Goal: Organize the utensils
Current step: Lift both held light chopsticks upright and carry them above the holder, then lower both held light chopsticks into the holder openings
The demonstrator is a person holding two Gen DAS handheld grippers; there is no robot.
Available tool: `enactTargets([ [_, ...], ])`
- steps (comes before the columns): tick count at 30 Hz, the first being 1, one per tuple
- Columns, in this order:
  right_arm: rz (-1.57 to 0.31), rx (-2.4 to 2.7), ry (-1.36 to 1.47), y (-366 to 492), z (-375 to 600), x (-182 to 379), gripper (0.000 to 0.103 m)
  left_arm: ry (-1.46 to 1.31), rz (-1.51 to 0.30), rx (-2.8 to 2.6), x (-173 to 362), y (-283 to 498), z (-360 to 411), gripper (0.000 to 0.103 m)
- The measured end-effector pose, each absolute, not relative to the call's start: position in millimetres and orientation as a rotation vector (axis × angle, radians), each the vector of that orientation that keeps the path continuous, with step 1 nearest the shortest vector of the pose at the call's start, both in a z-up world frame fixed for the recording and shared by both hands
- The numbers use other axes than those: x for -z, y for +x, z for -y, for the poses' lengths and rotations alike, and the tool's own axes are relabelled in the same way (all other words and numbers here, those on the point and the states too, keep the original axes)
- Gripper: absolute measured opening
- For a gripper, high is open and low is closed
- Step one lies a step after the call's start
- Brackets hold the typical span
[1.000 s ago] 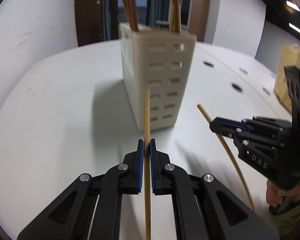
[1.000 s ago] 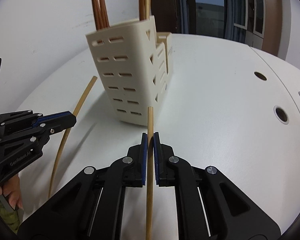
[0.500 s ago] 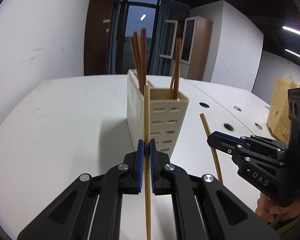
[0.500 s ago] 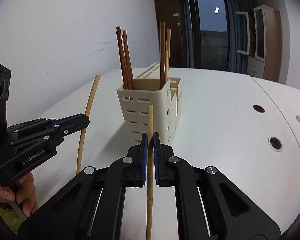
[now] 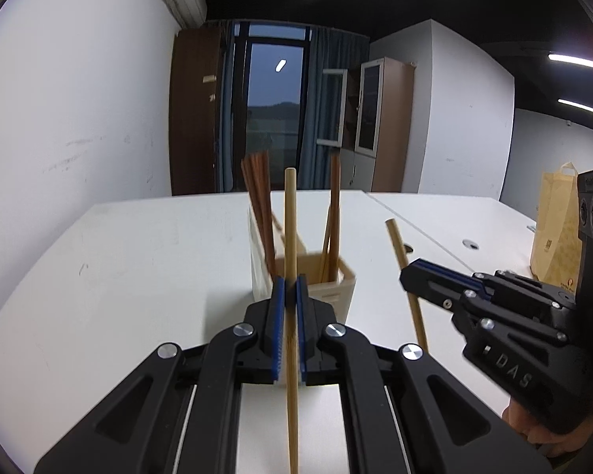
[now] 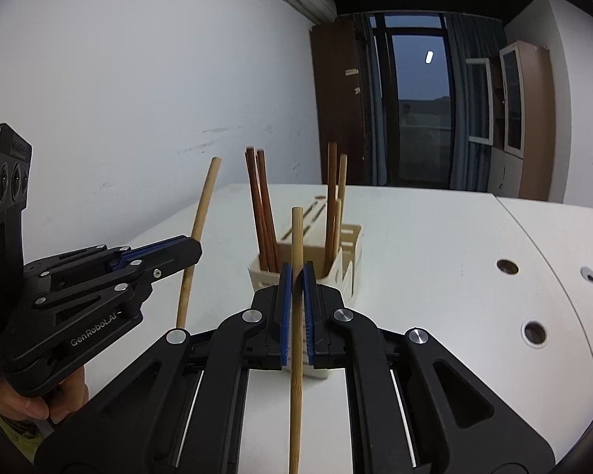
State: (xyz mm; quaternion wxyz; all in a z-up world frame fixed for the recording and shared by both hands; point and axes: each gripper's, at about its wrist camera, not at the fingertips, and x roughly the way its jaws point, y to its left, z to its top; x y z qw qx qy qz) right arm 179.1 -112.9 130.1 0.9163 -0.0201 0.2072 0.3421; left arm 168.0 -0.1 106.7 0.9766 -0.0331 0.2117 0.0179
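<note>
A cream slotted utensil holder (image 5: 336, 288) stands on the white table (image 5: 146, 268) with several dark brown and light chopsticks in it; it also shows in the right wrist view (image 6: 348, 252). My left gripper (image 5: 290, 284) is shut on a light bamboo chopstick (image 5: 290, 229), held upright in front of the holder. My right gripper (image 6: 295, 272) is shut on another bamboo chopstick (image 6: 296, 237), upright too. Each gripper shows in the other's view, the right gripper (image 5: 405, 272) with its stick (image 5: 399, 249) and the left gripper (image 6: 195, 249) with its stick (image 6: 201, 213).
A brown paper bag (image 5: 557, 233) stands at the table's far right. Round cable holes (image 6: 535, 333) dot the right side of the table. A white wall (image 6: 138, 98) runs along the left; a dark window (image 5: 276, 118) and cabinets are behind.
Both grippers have risen and tilted up with their chopsticks; the holder, once seen from the side, now sits lower with its open top and the sticks' tips above it.
</note>
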Motion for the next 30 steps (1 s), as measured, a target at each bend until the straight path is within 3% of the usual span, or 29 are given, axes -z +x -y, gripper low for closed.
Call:
enactTargets([
  [30, -0.085, -0.749, 0.111, 233, 112, -171, 0.005, -0.029, -0.071, -0.082, -163, 183, 11, 0.006],
])
